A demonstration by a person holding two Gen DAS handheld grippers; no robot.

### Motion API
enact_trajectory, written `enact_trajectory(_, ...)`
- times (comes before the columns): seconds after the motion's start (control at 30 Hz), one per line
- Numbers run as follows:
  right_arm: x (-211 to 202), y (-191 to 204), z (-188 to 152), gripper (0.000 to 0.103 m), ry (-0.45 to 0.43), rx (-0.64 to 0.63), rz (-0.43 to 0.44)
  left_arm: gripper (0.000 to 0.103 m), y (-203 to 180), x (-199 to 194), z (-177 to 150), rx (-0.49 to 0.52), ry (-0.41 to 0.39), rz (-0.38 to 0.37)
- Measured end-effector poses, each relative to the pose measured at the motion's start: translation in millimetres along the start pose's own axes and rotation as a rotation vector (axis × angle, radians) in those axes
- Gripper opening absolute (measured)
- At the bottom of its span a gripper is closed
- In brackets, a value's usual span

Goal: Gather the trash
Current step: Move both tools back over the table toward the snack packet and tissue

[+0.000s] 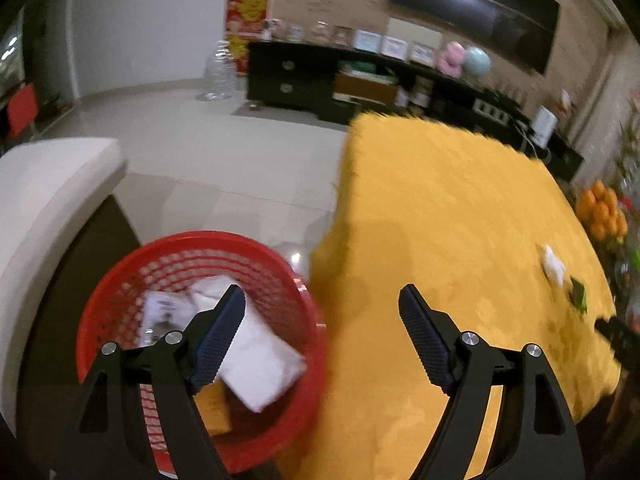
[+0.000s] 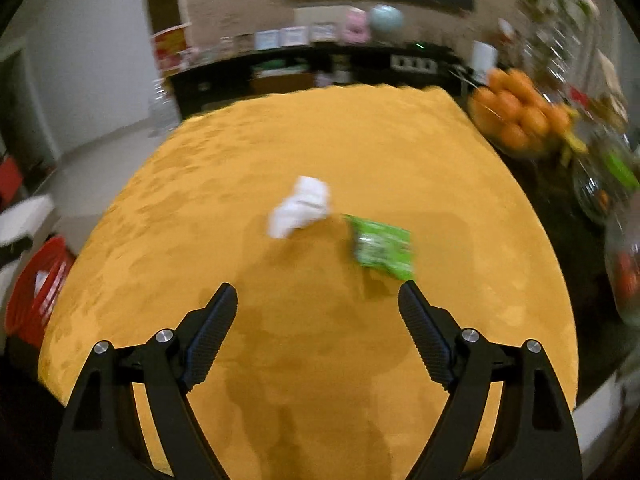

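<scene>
While white packets already lie in the red basket (image 1: 120, 300) on the floor beside the rug (image 2: 320, 140), two pieces remain out on it: a crumpled tissue (image 2: 300, 206) and, just beside it, a green wrapper (image 2: 382, 248). Both the left gripper (image 1: 322, 300) and the right gripper (image 2: 318, 300) gape, empty.
</scene>
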State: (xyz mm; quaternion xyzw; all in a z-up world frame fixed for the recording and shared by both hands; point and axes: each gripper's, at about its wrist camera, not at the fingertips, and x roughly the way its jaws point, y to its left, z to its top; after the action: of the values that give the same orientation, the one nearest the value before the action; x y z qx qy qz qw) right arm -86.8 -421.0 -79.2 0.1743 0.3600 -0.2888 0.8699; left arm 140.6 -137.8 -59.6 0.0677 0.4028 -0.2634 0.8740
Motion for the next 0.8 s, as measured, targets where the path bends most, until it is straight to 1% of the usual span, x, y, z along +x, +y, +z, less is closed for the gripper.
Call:
enact_trajectory(0.03,2,-5,0,0.086,0.001,0.023,0.0,0.077,-9,2,-1,0.026,0.003,0.0)
enact_trajectory(0.17,12,-18,-2,0.086,0.029,0.076,-0.013,0.077,-26,8,-5,0.056,0.017,-0.015)
enact_trajectory(0.33,28,-29,10,0.086,0.042,0.136,-0.017,0.077,-33,13,-7,0.08,0.027,-0.013)
enact_trajectory(0.43,39,-28,21,0.086,0.043,0.12,-0.031,0.077,-31,16,-8,0.081,0.033,-0.004)
enact_trajectory(0.6,67,-31,39,0.086,0.061,0.089,-0.077,0.077,-30,20,-10,0.078,0.046,0.01)
enact_trajectory(0.7,76,-34,42,0.086,0.069,0.086,-0.087,0.077,-32,24,-12,0.086,0.054,0.019)
enact_trajectory(0.8,82,-34,39,0.077,0.103,0.09,-0.067,0.077,-36,28,-12,0.099,0.061,0.027)
